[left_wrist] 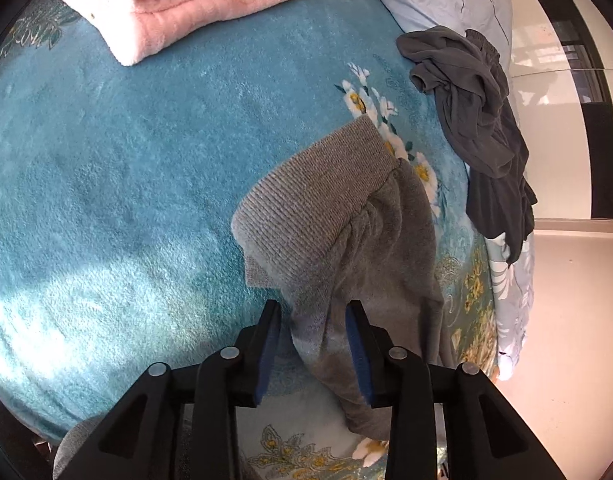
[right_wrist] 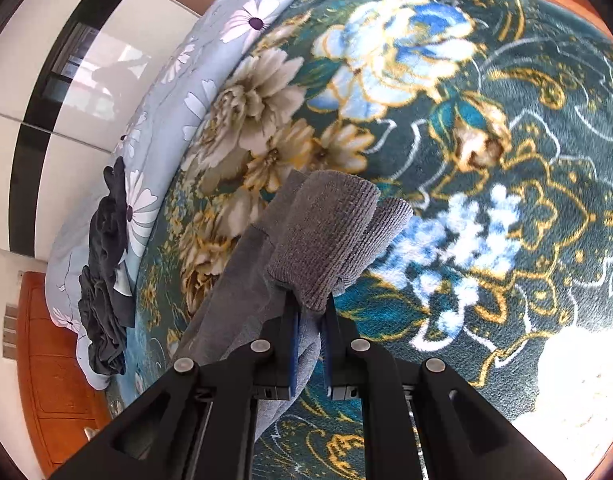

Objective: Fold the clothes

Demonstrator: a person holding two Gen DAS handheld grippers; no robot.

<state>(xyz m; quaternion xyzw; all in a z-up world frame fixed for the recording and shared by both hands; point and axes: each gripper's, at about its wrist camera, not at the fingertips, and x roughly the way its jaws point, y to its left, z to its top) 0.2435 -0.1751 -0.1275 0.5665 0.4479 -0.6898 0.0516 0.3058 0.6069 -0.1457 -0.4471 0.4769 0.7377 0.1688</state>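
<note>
While both grippers grip the same grey garment, the scene reads as follows.

Left gripper [left_wrist: 313,344]: jaws partly open, set around a fold of the grey garment [left_wrist: 346,232]. The blue pad of the right-hand finger [left_wrist: 356,354] presses against the cloth; the pad of the left-hand finger stands just beside it, and contact on that side cannot be told.

Right gripper [right_wrist: 309,340]: jaws narrow, closed on a bunch of the grey garment [right_wrist: 326,232]. Cloth fills the gap between the blue pads [right_wrist: 293,354].

Grey garment, left wrist view: the ribbed cuff lies flat on the bed blanket [left_wrist: 126,160], pointing away from the camera; the softer fleece part runs back from the cuff and passes between the jaws.

Grey garment, right wrist view: two ribbed cuffs sit stacked, one partly over the other, just beyond the fingertips; a long flat length of the cloth trails down to the left of the gripper over the blanket.

Bed blanket: teal plush with flower print, bearing the garment; it appears dark teal with large blue and gold flowers [right_wrist: 486,140] in the right wrist view.

Dark grey garment [left_wrist: 482,128]: crumpled near the bed edge, well apart from the held garment, lying partly on a pale blue floral sheet [left_wrist: 510,280].

Pink blanket [left_wrist: 178,4]: folded, at the far side of the bed.

Wooden cabinet [right_wrist: 54,360]: beside the bed, beyond the sheet.
</note>
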